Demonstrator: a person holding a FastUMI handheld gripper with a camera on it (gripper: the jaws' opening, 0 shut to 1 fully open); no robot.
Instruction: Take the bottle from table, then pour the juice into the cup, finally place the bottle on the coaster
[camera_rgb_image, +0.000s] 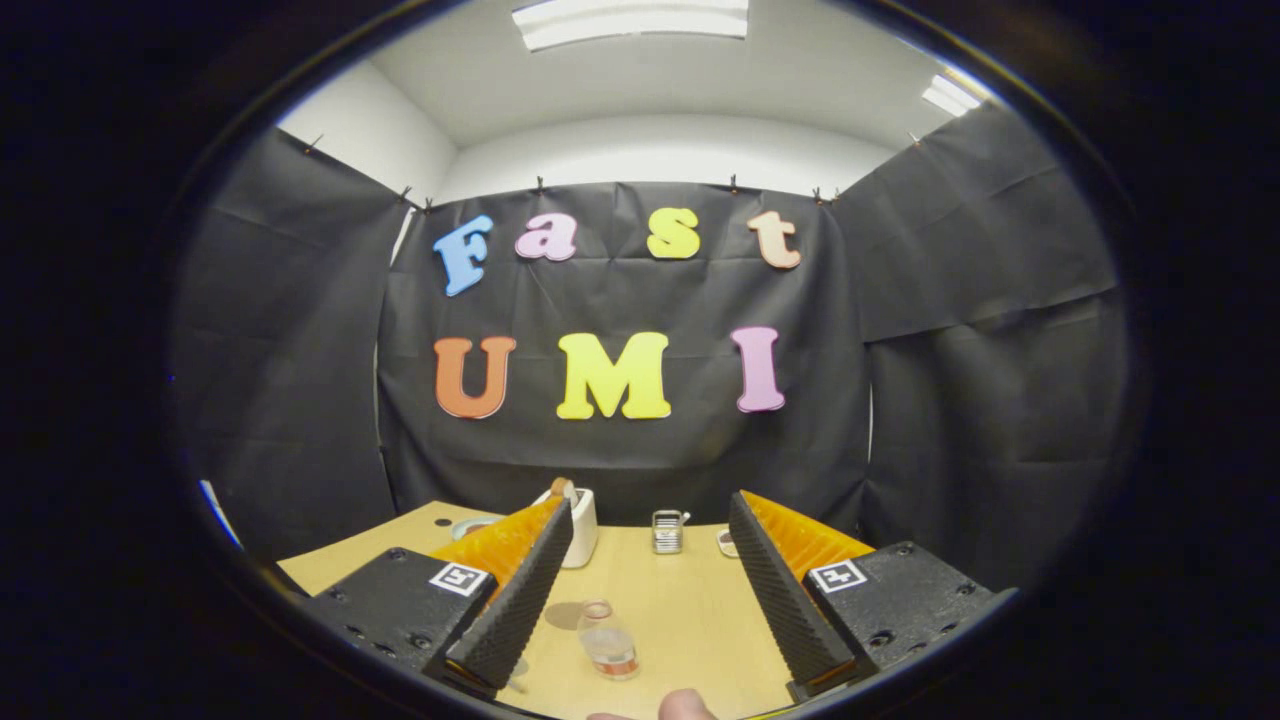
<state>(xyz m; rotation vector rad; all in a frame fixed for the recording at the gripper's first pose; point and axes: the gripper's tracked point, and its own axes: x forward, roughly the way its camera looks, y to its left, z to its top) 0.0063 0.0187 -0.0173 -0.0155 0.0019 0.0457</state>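
Two fingers of your hand-held gripper (640, 590) stand wide apart, gripping nothing. Between them, on the wooden worktop (690, 610), the small bottle (607, 640) stands upright, its long axis vertical and its neck pointing up. Beyond the fingers you have a white cup (583, 528), a small metal holder (667, 531) and a coaster (727, 543) near the back edge.
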